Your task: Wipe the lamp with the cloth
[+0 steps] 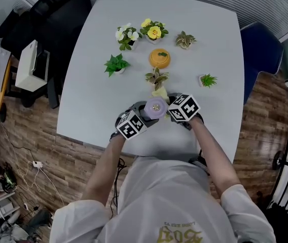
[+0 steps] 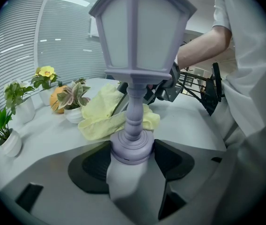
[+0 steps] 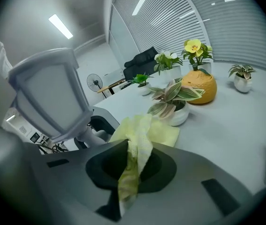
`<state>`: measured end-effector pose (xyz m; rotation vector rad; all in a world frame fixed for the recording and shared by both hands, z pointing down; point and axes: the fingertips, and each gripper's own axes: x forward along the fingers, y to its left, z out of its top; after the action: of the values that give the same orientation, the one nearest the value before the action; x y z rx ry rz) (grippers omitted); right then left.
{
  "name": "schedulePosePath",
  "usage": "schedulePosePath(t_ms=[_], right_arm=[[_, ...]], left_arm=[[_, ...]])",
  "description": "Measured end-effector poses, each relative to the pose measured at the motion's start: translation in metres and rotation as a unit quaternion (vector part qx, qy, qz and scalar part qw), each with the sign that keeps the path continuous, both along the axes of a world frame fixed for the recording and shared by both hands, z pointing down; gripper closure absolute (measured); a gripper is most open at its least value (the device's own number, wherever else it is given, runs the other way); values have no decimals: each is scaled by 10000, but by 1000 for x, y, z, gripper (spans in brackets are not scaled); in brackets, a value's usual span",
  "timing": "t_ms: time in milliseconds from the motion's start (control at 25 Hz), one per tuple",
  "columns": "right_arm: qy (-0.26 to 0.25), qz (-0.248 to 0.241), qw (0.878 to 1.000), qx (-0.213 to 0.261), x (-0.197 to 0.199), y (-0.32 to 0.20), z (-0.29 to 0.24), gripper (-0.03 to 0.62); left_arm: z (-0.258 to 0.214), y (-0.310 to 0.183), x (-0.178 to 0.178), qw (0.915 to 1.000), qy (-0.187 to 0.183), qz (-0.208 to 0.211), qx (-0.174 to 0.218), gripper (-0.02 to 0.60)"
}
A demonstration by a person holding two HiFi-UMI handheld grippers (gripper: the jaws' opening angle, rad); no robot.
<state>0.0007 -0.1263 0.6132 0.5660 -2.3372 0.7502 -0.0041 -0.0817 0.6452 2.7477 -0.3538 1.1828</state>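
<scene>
The small pale purple lantern-shaped lamp (image 1: 155, 108) stands on the white table (image 1: 210, 44), close to the person, right btw the two grippers. The left gripper (image 2: 130, 161) has its jaws wide, but they hug the lamp's round foot on both sides, so it holds the lamp upright. The right gripper (image 3: 130, 172) has its jaws pinched tight on a fold of the soft yellow cloth (image 3: 140, 135). The rest of the cloth lies on the table just behind the lamp's thin stem, near a little pink-and-green plant in a white pot (image 3: 173, 104).

Step now, I think: bring the cloth up to the lamp & rub. To do it well, hold the L grip firm so the lamp can't tip, b/c it's tall w/ a big top. Lift the cloth so a wide bit hangs free, not just a thin strip. Press soft on the white panes, go round each side, then down the stem. Don't bump the plant.
</scene>
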Motion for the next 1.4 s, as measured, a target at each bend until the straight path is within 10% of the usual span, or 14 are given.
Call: schedulePosePath(t_ms=[840, 1400], right_arm=[[0, -139, 9999, -73, 14, 33, -3, 548], [288, -1186, 9925, -87, -1, 83, 9, 548]], left_arm=[[0, 0, 0, 10000, -6, -2, 22, 285], [1, 0, 0, 9999, -67, -16, 84, 285]])
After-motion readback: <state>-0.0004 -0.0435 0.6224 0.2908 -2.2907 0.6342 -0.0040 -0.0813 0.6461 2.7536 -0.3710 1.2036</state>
